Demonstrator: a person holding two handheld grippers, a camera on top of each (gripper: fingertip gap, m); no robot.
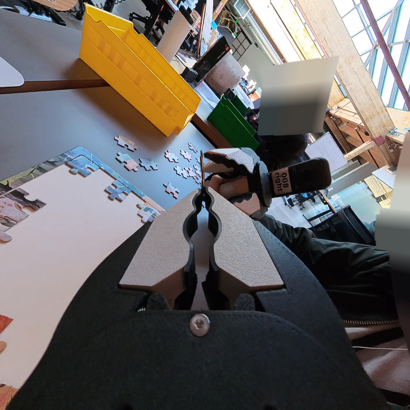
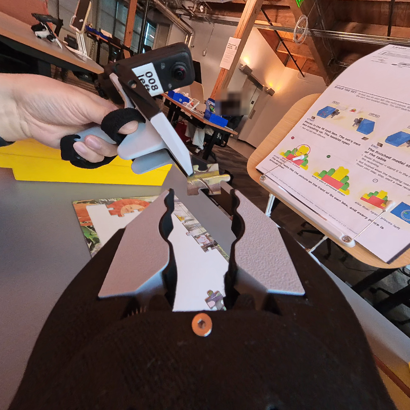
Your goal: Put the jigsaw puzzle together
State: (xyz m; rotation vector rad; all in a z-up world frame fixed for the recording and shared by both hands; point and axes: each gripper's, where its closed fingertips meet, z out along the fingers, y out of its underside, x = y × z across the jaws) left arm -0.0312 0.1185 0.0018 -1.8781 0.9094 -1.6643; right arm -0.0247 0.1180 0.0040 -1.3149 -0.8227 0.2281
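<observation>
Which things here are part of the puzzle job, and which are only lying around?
Part of the job:
- held piece, in the left gripper
- loose pieces
- puzzle board
- right gripper, open

Lying about:
- yellow bin
- green bin
- instruction sheet

Bright window daylight, blown highlights, fisheye-warped edges, blurred foreground.

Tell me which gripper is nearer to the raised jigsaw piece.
Left. The left gripper is shut on the raised cardboard jigsaw piece, pinching its edge. The right gripper is open just below it, not touching.
</observation>
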